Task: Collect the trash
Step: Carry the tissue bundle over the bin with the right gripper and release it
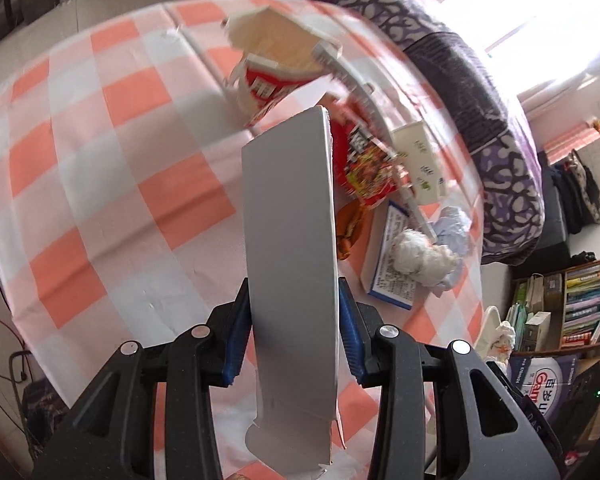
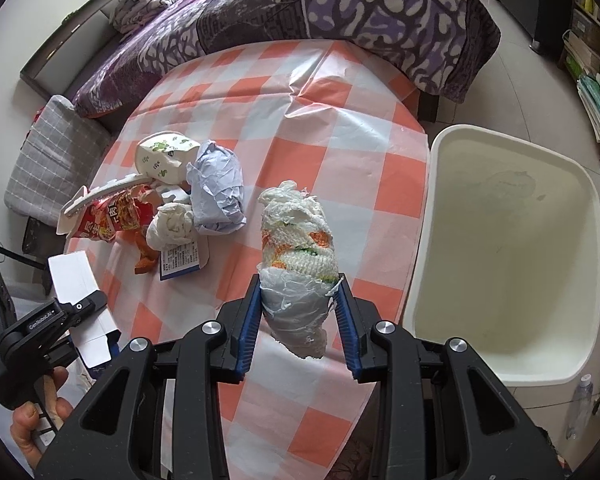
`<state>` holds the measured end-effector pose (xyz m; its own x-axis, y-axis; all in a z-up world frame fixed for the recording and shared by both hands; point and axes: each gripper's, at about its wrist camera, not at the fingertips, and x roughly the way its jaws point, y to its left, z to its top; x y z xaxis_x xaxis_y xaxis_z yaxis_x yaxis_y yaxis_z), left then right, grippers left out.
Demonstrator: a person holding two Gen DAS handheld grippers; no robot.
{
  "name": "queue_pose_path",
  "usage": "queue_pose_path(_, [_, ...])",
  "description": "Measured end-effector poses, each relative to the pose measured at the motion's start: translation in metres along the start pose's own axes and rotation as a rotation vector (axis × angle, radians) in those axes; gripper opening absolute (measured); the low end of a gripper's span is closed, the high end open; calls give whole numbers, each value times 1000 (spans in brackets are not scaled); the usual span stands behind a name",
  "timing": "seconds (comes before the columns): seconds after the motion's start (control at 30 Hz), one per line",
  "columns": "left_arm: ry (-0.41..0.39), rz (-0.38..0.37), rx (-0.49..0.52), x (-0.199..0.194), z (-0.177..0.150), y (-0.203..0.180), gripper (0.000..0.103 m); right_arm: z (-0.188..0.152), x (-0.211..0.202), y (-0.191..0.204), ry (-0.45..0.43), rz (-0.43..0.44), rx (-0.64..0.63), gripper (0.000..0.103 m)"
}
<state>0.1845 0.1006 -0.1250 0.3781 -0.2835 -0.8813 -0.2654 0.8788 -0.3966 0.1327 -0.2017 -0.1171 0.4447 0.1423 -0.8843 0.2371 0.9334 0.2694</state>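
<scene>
Both claws loaded: left gripper clamped on a flat white carton, right gripper squeezing a paper wad. Nothing visible in the bin yet. Still heaped on the table: wrappers, cup, crumpled paper.

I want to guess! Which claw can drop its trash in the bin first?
Probably the right claw: its wad hangs just beside the bin. The left claw holds a box farther from it.

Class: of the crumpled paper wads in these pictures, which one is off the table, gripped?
The orange-and-green-stained tissue wad, clamped in the right gripper. The pale blue wad and white wad lie on the tablecloth.
</scene>
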Motion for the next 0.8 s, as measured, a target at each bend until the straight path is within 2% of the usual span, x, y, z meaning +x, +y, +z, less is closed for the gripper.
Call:
queue_pose_path(0.17, [-60,-26,56,-19,0,-21,40,3,-18,-11,-91,-57,5,34])
queue_pose_path(0.33, [-78,-47,120,-24,-9,-53,40,10,-39,-36,-175,-116,69,34])
queue_pose_path(0.7, [-44,-72,261,-14,-42,-114,40,16,-65,-109,-223,-218,293,37])
queue_pose_path(0.77, [-37,-79,285,-12,-48,-127,40,16,-72,-121,-238,-229,333,46])
queue_pose_path(0.8, [-35,-82,298,-11,-52,-133,40,16,-76,-126,-247,-233,352,60])
